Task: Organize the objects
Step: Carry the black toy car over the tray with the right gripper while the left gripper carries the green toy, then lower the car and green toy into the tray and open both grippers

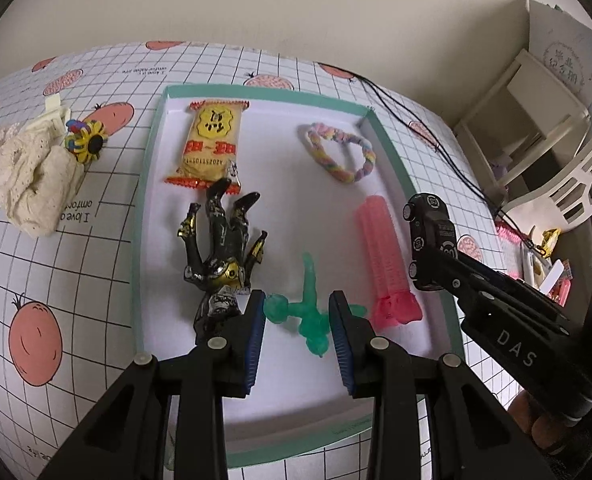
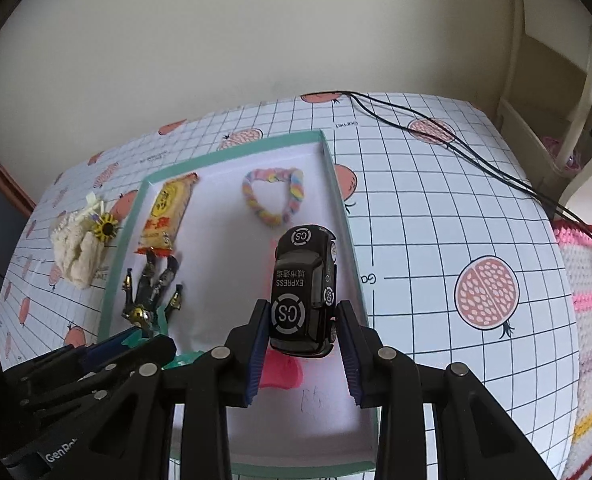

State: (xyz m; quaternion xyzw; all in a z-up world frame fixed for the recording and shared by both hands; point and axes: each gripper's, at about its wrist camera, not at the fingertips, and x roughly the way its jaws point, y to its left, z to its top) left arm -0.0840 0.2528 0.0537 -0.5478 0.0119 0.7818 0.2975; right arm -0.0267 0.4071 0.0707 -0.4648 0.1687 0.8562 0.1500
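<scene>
Grippers: 2, left gripper (image 1: 297, 322) and right gripper (image 2: 302, 330)
Trays: 1, teal-rimmed tray (image 1: 388, 152)
Toy cars: 1, black toy car (image 2: 302, 292)
Action figures: 1, black and gold figure (image 1: 224, 248)
Snack packets: 1, yellow snack packet (image 1: 212, 144)
Braided loops: 1, pastel braided loop (image 1: 338, 152)
Pink ribbed toys: 1, pink ribbed toy (image 1: 388, 264)
Green translucent figures: 1, green figure (image 1: 308, 312)
Cream knitted items: 1, cream knitted item (image 1: 32, 176) (off the tray)
Sunflower ornaments: 1, sunflower ornament (image 1: 87, 141) (off the tray)
Black cords: 2, black cords (image 2: 456, 144)

Black cables (image 2: 448, 140) cross the gridded tablecloth (image 2: 436, 232); beyond, perhaps shelving (image 1: 536, 120).
</scene>
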